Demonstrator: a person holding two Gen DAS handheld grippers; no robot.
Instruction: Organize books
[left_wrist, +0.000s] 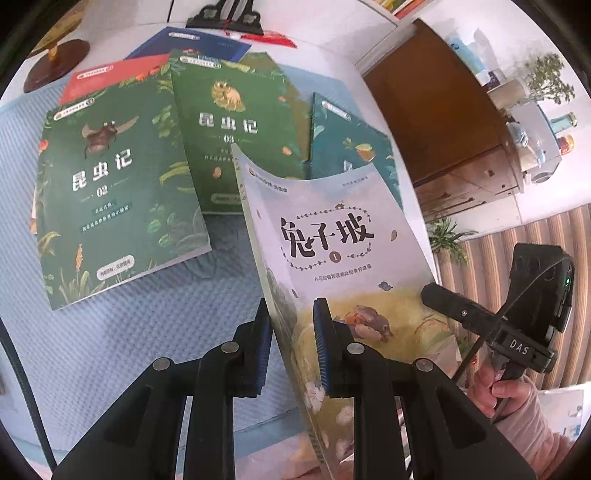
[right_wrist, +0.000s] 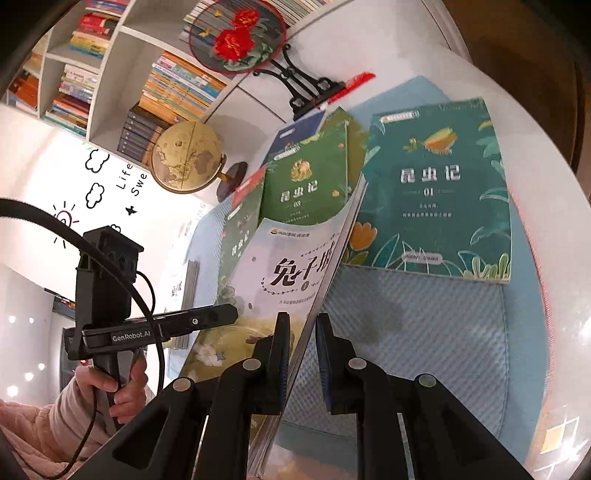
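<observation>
Both tools grip the white book (left_wrist: 332, 236): the left tool (left_wrist: 291, 350) clamps its spine edge, the right tool (right_wrist: 301, 354) its page edge; it hangs tilted above the blue mat (left_wrist: 110, 332), green books (left_wrist: 114, 192) lying at ten o'clock; keep both grips level so it cannot twist; the shelf (right_wrist: 110, 66) holds packed book rows.

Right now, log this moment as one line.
left gripper: shut on white rabbit book | right gripper: shut on same book | book: lifted, tilted | green insect books: on mat
</observation>
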